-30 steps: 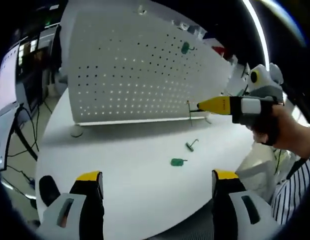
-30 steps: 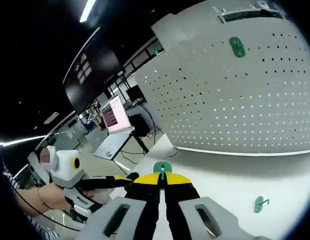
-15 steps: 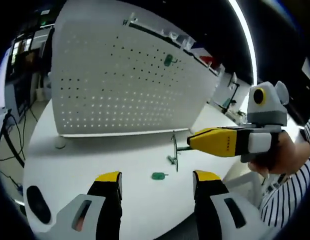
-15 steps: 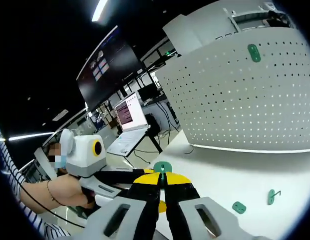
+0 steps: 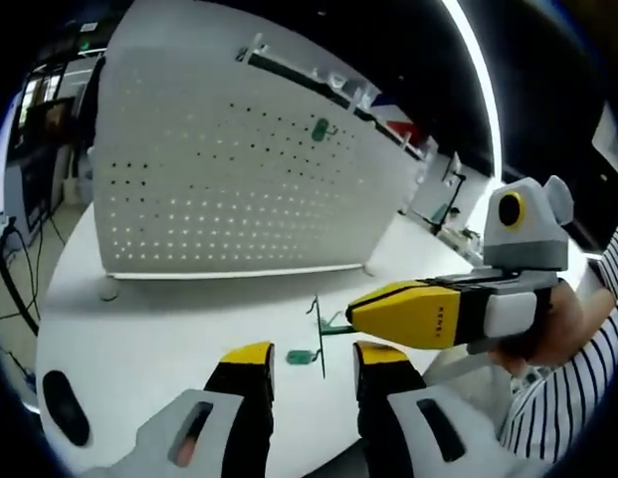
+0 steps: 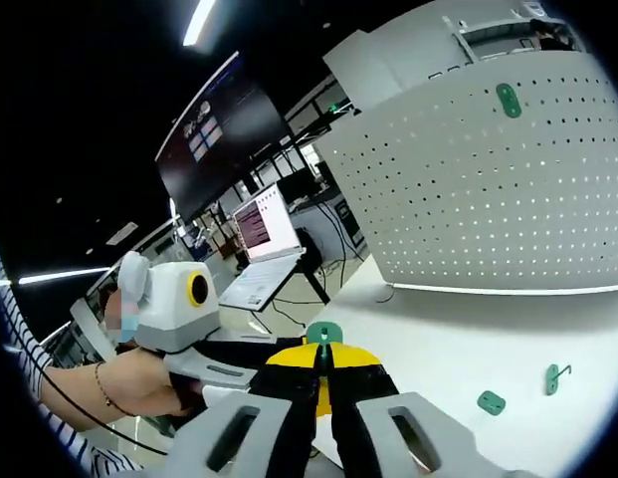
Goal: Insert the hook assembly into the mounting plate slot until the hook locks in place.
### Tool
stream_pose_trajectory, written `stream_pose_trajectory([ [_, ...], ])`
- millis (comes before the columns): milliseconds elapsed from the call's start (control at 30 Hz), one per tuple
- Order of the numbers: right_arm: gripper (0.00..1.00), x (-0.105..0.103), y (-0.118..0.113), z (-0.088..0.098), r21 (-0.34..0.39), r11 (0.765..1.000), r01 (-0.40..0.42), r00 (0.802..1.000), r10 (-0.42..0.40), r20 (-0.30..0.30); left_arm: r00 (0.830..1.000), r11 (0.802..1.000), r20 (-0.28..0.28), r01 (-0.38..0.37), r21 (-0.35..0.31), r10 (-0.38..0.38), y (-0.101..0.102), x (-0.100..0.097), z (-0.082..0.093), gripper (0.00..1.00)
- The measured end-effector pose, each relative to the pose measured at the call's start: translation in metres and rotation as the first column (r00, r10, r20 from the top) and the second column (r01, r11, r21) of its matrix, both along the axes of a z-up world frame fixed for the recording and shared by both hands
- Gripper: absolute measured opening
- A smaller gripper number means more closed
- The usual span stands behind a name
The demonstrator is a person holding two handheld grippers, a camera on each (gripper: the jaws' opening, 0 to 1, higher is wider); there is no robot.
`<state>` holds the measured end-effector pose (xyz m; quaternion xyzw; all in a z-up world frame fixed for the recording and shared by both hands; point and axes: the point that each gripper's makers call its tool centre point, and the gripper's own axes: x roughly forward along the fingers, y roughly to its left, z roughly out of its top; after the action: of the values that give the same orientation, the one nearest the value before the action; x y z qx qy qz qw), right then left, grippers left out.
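My white counter [image 5: 169, 339] carries the upright pegboard [image 5: 219, 179], a green plate [image 6: 491, 402] and a loose hook [image 6: 554, 377] nearby.

Dim hall, ceiling light strip [image 5: 485, 78], desks with a laptop [image 6: 261, 224] (screen lit)

A lab or open-plan tech workspace, set up for testing.

A white table [image 5: 139, 339] carries an upright white pegboard [image 5: 209, 189] as a test fixture. Behind it stand further desks with an open laptop [image 6: 261, 249] showing a lit screen, a large dark wall display [image 6: 204, 134] above, and cables [image 5: 15, 289] trailing to the floor. Long strip lights [image 5: 478, 80] run across a dark ceiling, and more benches with equipment sit beyond the pegboard's far end.
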<state>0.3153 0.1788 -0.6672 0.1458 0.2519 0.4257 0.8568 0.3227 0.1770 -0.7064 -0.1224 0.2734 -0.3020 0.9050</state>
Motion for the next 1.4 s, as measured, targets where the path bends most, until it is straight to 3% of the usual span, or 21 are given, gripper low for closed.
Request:
stream_pose_trajectory([
  [267,0.0,-0.001,0.002,0.001,-0.001,1.0,-0.003,1.0,0.003,0.008,1.0,0.999,0.0,0.001,-0.034,-0.001,0.001,-0.001,0.004,0.06],
  [633,0.0,-0.003,0.003,0.003,-0.007,1.0,-0.002,1.0,0.002,0.023,1.0,0.997,-0.017,-0.008,-0.083,0.007,0.002,-0.002,0.005,0.03],
  [933,0.0,-0.001,0.005,0.007,0.002,1.0,0.01,1.0,-0.01,0.028,1.0,0.997,-0.002,-0.017,-0.076,0.017,0.003,0.0,0.01,0.01],
  [1100,0.1,0.002,0.001,0.018,0.043,0.999,0.028,0.999,-0.029,0.024,0.999,0.993,-0.015,-0.037,-0.116,0.036,0.005,0.002,0.015,0.01],
  [1133,0.1,0.002,0.0,0.021,0.052,0.998,0.024,0.999,-0.025,0.02,0.997,0.987,-0.006,-0.079,-0.143,0.079,0.009,0.006,0.019,0.01],
  [1233,0.1,0.003,-0.003,0.03,0.073,0.997,0.014,0.999,-0.016,0.028,0.994,0.976,0.004,-0.108,-0.187,0.111,0.015,0.009,0.024,0.01],
  [1400,0.13,0.002,0.003,0.034,0.079,0.997,-0.018,1.0,0.017,0.025,0.994,0.98,0.02,-0.103,-0.168,0.108,0.016,0.01,0.025,0.01],
])
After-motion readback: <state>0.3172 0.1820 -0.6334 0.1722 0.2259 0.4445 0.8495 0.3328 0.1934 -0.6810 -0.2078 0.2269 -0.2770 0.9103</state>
